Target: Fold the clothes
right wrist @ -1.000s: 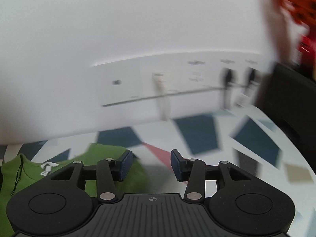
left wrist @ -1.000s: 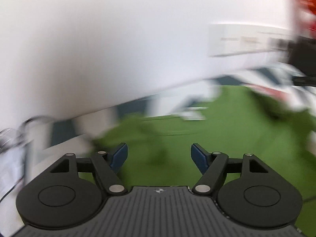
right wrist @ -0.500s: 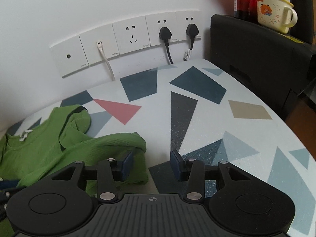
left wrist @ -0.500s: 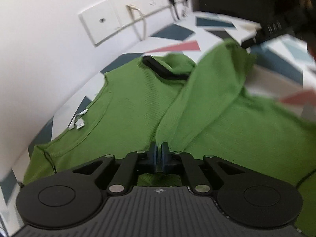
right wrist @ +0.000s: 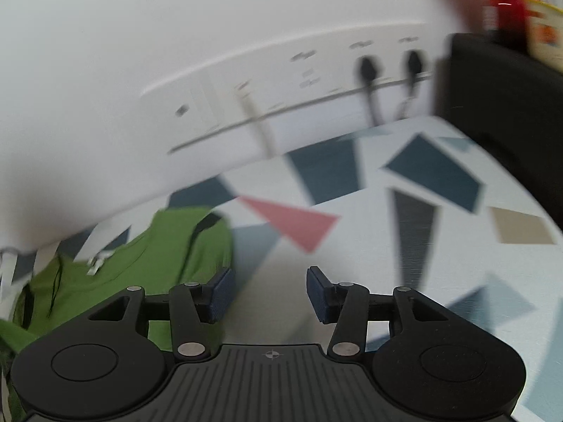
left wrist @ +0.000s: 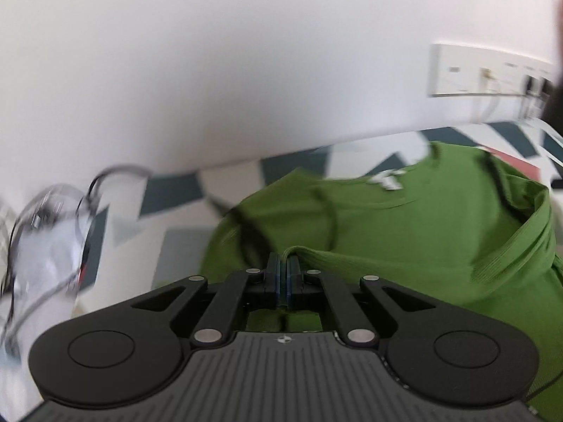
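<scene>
A green ribbed shirt point(left wrist: 422, 225) lies on a table with a coloured geometric pattern, its white neck label point(left wrist: 387, 179) toward the wall. My left gripper point(left wrist: 282, 270) is shut on a pinched fold of the green shirt and holds it above the rest of the cloth. In the right wrist view the shirt point(right wrist: 140, 267) lies at the lower left. My right gripper point(right wrist: 268, 292) is open and empty, over bare table just right of the shirt's edge. Both views are motion-blurred.
A white wall with a row of sockets point(right wrist: 281, 88) and two black plugs point(right wrist: 367, 66) runs behind the table. A black unit point(right wrist: 499, 98) stands at the right. A clear, blurred object with wires point(left wrist: 45, 232) sits left of the shirt.
My left gripper, still shut on the shirt fold, has swung left so the wall and neck label face it. My right gripper stayed open and lifted off the shirt's edge.
</scene>
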Motion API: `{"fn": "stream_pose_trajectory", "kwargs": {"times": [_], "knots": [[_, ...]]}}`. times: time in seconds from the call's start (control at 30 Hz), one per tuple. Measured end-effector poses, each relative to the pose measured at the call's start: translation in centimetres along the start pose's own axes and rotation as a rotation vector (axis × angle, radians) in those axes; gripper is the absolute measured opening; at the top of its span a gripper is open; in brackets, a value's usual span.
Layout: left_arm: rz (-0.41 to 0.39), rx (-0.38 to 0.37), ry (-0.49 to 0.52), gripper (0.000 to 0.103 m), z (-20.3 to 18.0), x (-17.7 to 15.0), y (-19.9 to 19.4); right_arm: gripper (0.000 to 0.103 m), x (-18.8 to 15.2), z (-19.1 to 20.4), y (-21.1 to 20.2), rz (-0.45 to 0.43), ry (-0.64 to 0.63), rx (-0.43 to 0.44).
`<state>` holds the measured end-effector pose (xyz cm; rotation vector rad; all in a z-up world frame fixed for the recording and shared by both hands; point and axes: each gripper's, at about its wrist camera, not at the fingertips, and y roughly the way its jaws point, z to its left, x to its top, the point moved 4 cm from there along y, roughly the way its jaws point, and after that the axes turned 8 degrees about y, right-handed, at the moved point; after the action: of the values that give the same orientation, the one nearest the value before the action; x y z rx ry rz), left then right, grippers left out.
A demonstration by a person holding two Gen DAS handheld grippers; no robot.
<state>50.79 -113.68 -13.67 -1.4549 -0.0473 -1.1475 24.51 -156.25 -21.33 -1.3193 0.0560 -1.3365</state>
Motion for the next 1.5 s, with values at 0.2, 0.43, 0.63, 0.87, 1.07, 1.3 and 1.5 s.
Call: {"fn": "stream_pose_trajectory", "kwargs": {"times": [0.2,0.43,0.63,0.87,1.07,1.3,1.5], "knots": [[-0.013,0.006,-0.008,0.004,0.3,-1.1,-0.5,0.043,-0.5,2.4,2.5,0.082,0.045,0.05],[-0.038,-0.005,-0.038,0.004,1.0,-0.6,-1.4,0.036,0.8,3.5,4.2,0.125,0.103,0.087],[-0.053,-0.048,-0.101,0.004,1.9,0.0,-3.2,0.004,1.5,3.5,6.0,0.178,0.125,0.042],[-0.008,-0.054,-0.142,0.004,2.9,1.2,0.1,0.002,4.5,1.5,5.3,0.052,0.215,-0.005],[0.084,-0.038,-0.039,0.009,2.4,2.6,7.6,0.003,5.2,2.1,9.1,0.017,0.176,-0.041],[0.084,-0.128,0.002,0.052,3.7,2.6,8.4,0.034,3.1,3.8,5.9,-0.055,-0.04,-0.088],[0.107,-0.153,0.034,0.052,2.9,1.3,8.9,0.063,-3.5,6.0,1.3,-0.02,-0.222,-0.058]]}}
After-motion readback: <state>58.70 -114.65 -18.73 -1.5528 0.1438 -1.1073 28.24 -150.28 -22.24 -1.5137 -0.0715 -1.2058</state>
